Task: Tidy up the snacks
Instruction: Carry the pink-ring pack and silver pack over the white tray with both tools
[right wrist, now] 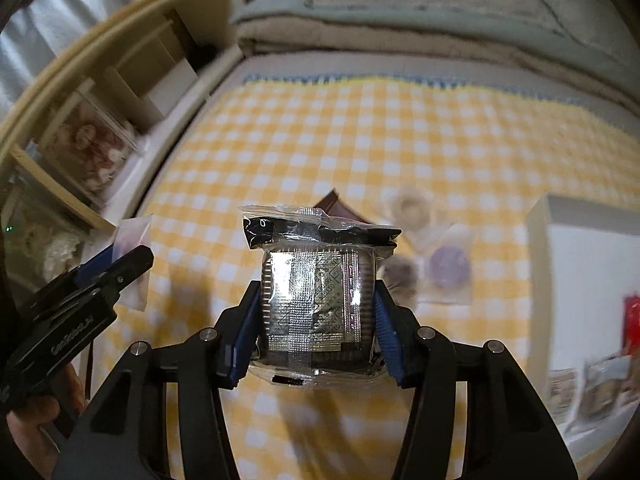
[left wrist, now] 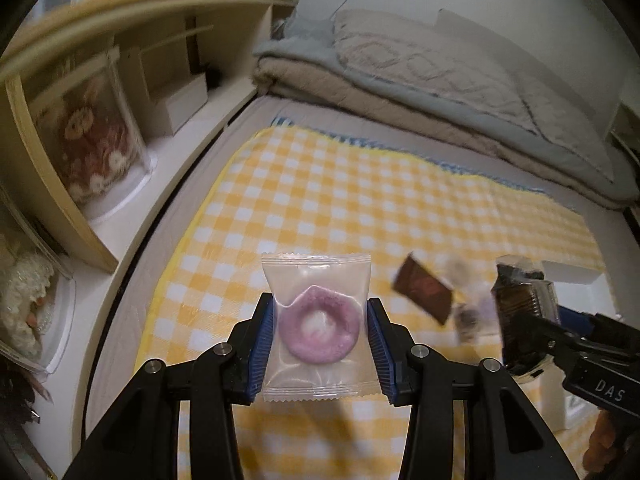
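My left gripper (left wrist: pixel 320 320) is shut on a clear packet with a purple ring snack (left wrist: pixel 318 330), held above the yellow checked cloth (left wrist: pixel 340 200). My right gripper (right wrist: pixel 316 320) is shut on a dark, silvery wrapped snack pack (right wrist: pixel 316 292), also above the cloth. The right gripper with its pack also shows at the right of the left wrist view (left wrist: pixel 524 312), and the left gripper at the left of the right wrist view (right wrist: pixel 116 268). On the cloth lie a dark brown packet (left wrist: pixel 424 288) and several clear-wrapped ring snacks (right wrist: pixel 448 268).
A white box (right wrist: pixel 580 280) with packets inside stands at the right on the cloth. A wooden shelf unit (left wrist: pixel 80 120) with bagged plush toys runs along the left. Folded bedding (left wrist: pixel 440 80) lies at the back of the bed.
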### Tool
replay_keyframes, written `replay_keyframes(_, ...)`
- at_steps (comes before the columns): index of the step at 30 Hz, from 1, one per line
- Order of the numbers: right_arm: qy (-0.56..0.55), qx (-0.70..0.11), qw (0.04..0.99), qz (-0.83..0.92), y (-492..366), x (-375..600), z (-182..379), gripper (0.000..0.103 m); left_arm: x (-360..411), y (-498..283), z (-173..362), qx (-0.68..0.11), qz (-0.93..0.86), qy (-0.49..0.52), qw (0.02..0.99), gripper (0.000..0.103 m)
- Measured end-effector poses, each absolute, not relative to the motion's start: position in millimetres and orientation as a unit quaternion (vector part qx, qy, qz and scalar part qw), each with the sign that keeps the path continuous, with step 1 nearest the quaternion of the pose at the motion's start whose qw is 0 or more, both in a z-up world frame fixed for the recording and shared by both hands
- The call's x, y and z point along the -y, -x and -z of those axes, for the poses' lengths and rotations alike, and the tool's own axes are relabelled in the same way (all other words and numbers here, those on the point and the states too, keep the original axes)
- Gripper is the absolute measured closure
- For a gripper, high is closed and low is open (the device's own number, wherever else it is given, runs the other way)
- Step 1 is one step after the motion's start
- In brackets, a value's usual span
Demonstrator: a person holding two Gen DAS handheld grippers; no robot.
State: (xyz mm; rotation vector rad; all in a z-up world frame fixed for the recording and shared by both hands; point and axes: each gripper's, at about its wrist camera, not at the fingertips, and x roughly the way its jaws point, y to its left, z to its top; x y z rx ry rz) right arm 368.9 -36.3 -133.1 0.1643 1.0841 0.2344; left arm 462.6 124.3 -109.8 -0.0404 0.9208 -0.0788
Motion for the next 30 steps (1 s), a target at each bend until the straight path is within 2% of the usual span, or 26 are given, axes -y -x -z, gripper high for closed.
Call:
replay_keyframes(7, -0.059, -0.473, 0.874, -0.096, -344.3, 94.5, 78.9, 0.049, -75.1, -430.3, 54.2, -0.418, 0.067, 0.005, 0.906, 0.059)
replay_keyframes(16, -0.059, -0.446, 0.891, -0.062, -311.9, 177.8, 39.3, 0.049, 2.3, -396.6, 4.9, -0.401, 0.118, -0.004, 0.909, 0.059)
replay_keyframes(24, -0.07, -0.431, 0.899, -0.032, -293.6, 248.4, 33.6, 0.049, 76.4, -385.8, -5.1, -0.409, 0.159, -0.01, 0.899, 0.059)
replay_keyframes(30, -0.084, -0.431, 0.899, 0.004, -290.8, 308.7, 51.0, 0.049, 129.7, -397.8, 8.0, -0.421, 0.192, -0.002, 0.887, 0.059)
